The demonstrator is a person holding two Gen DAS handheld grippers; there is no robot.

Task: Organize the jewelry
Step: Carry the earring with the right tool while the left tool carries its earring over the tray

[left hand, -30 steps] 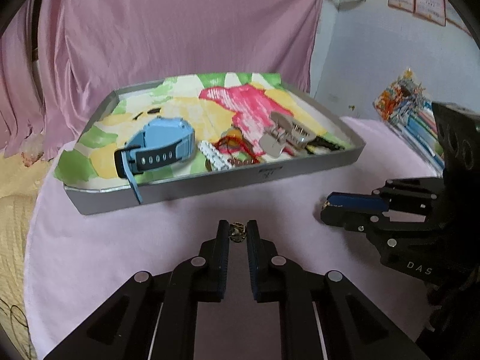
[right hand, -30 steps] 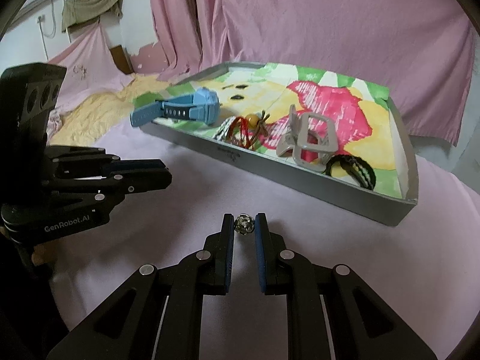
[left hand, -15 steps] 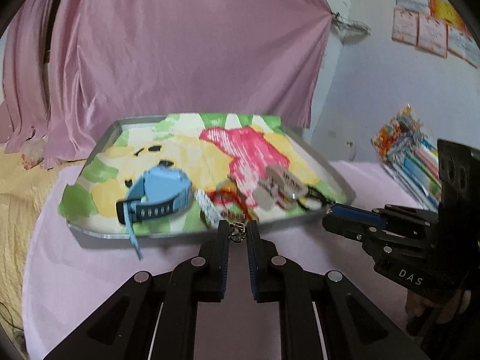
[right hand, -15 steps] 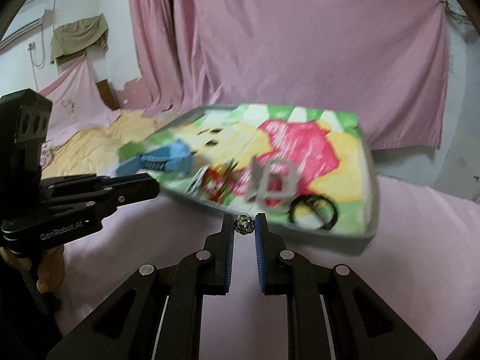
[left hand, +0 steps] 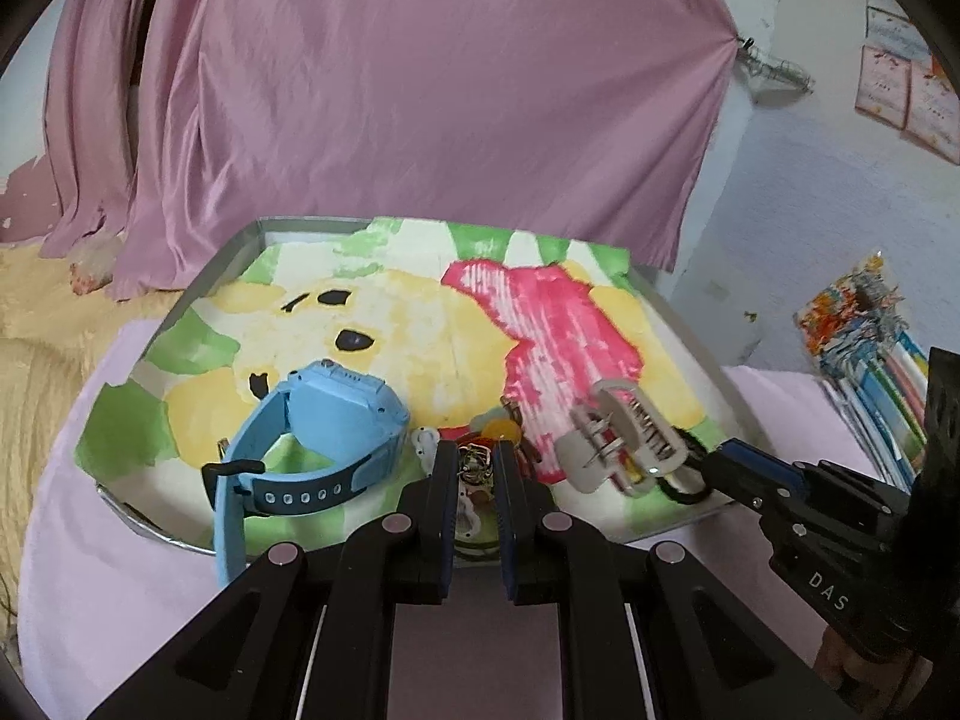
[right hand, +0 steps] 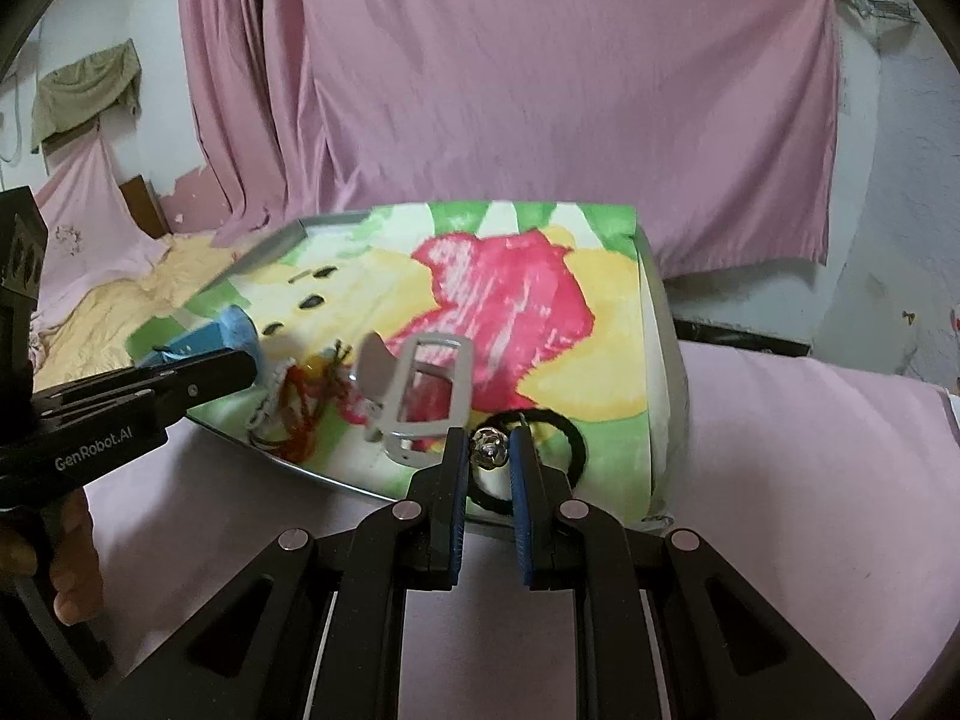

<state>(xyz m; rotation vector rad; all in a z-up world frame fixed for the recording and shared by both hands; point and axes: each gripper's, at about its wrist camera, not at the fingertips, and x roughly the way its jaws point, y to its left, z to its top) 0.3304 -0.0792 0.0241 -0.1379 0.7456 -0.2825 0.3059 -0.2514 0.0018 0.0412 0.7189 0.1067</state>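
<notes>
It looked like a lived-in home bedroom: pink sheets [right hand: 540,90] were hung as drapes over the far wall, yellow bedding [left hand: 36,348] lay rumpled at the left, and paper sheets [left hand: 906,90] were pinned to a scuffed wall at the right.

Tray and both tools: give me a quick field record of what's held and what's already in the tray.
left tool: shut on a small gold piece, over the tray's near edge
right tool: shut on a silver bead, over the tray's near edge
tray: grey rim, colourful liner, on a pink cloth
in tray: blue watch, grey hair clip, black ring, red cord tangle
</notes>
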